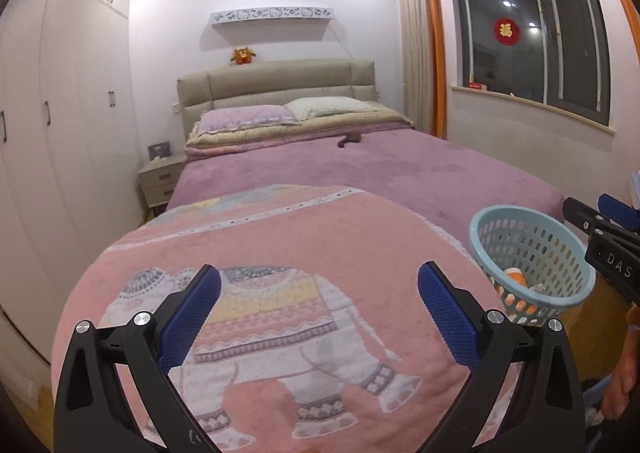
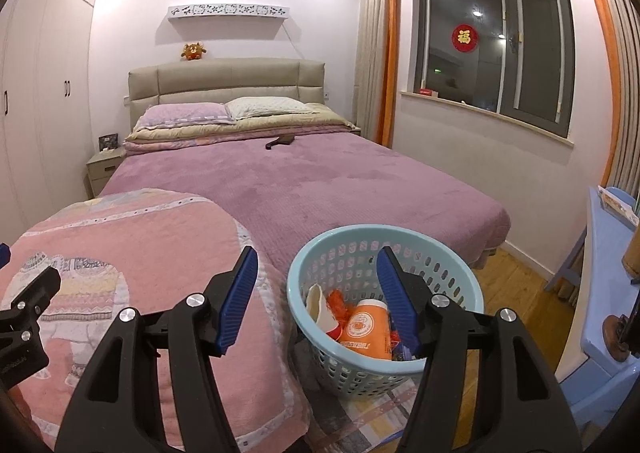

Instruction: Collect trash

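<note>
Left gripper (image 1: 319,317) hangs spread wide over the pink elephant blanket (image 1: 280,277), nothing between its pads. Right gripper (image 2: 316,297) also released, jaws apart and empty, one finger over the blue basket (image 2: 452,349). Basket sits at the foot of the bed (image 2: 320,189), holding an orange cup (image 2: 366,329) and crumpled scraps, just below the right gripper, well right of the left.

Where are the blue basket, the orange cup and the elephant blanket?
blue basket (image 2: 298,273): right wrist view, on its left rim.
orange cup (image 2: 366,329): right wrist view, on its printed side.
elephant blanket (image 1: 280,305): left wrist view, on the elephant's striped back.
</note>
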Available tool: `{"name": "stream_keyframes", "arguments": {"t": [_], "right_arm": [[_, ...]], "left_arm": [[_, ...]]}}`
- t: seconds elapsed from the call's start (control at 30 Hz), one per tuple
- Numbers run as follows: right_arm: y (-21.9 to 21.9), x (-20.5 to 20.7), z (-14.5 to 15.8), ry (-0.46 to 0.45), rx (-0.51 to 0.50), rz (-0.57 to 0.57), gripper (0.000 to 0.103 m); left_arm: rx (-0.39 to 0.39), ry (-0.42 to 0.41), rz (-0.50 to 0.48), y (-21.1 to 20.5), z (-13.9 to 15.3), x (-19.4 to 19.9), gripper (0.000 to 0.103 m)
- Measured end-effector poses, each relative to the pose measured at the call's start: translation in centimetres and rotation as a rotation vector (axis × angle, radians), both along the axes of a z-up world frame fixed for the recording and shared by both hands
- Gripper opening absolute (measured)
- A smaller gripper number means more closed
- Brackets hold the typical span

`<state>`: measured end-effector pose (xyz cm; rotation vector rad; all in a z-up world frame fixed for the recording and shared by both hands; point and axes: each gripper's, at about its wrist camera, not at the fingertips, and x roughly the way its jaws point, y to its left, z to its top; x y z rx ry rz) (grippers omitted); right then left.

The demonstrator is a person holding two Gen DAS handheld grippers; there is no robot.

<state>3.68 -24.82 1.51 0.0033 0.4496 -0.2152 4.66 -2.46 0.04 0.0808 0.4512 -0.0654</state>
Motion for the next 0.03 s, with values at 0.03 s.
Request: {"name": "stream_keyframes", "arguments": {"t": [0.03], "right_arm": [[0.15, 0.09, 0.0, 0.003, 0.001, 0.006, 0.058]], "left_arm": [[-0.001, -0.002, 0.009, 0.35, 0.08, 0.0, 0.096]]}}
